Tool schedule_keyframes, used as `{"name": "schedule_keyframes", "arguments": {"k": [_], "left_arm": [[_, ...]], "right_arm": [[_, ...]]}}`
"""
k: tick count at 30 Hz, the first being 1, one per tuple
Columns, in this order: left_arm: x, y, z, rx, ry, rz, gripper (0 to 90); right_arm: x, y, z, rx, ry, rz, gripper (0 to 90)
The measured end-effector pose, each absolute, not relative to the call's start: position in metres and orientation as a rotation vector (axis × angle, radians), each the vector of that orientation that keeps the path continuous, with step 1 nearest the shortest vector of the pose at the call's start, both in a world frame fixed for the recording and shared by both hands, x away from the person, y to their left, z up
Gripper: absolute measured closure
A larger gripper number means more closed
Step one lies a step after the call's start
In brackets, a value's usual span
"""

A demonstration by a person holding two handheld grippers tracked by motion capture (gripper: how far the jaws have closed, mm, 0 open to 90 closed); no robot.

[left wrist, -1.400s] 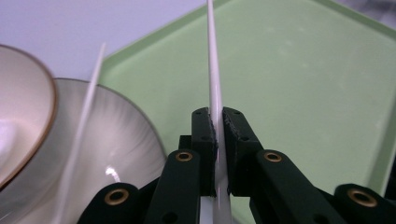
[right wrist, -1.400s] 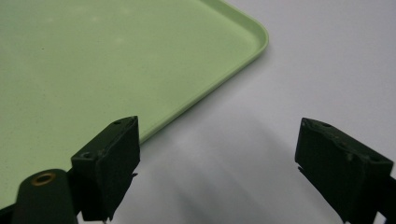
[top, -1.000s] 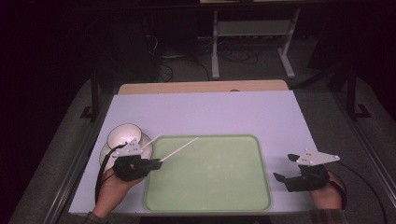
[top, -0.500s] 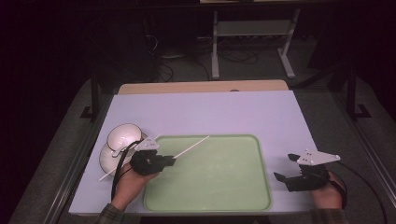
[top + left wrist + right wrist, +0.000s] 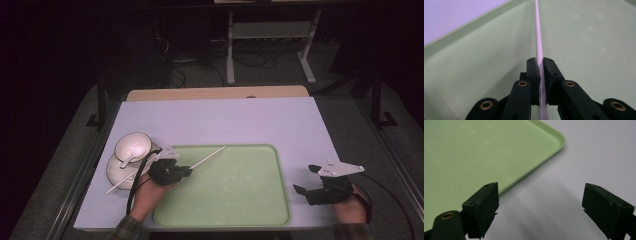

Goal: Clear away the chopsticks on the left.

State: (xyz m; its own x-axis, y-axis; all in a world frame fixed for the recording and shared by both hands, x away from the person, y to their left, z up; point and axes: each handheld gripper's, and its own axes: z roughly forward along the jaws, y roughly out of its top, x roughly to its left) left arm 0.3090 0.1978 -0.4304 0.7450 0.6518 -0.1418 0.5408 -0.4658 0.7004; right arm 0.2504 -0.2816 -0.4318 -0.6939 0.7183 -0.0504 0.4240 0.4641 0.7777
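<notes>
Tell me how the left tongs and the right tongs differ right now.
The left tongs are shut on a white chopstick; the right tongs stand open and hold nothing. The left ones are over the green tray; the right ones are over the table beside it. Both have black jaws.

The left claw point(image 5: 186, 171) is a black block with a small grey three-cornered plate on top and a black cable that loops back past the left hand point(image 5: 146, 194), whose wrist ends in a plaid sleeve point(image 5: 126, 229) in dull green and brown. The right claw point(image 5: 306, 181) is black too, under a larger pale three-cornered plate dotted with small dark screws, and a thin black cable curves around behind the right hand point(image 5: 347, 206). Seen from close up, the black jaws are flat-sided blocks with small screw holes, carried on black link bars joined by brass-coloured rivets.
</notes>
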Motion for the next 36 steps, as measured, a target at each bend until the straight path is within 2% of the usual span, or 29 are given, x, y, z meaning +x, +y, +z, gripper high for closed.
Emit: {"name": "schedule_keyframes", "arguments": {"k": [19,27,31,36], "left_arm": [[0.308,0.201,-0.441,2.209,0.941,0.209,82.3],[0.306,0.199,-0.441,2.216,0.930,0.231,76.9],[0.305,0.200,-0.437,2.202,0.934,0.234,69.0],[0.307,0.203,-0.427,2.145,0.907,0.168,64.0]], "right_arm": [[0.250,-0.277,-0.429,0.950,2.343,1.106,13.1],[0.248,-0.277,-0.426,0.933,2.327,1.115,13.1],[0.247,-0.276,-0.425,0.929,2.316,1.120,13.1],[0.247,-0.275,-0.425,0.925,2.324,1.114,13.1]]}}
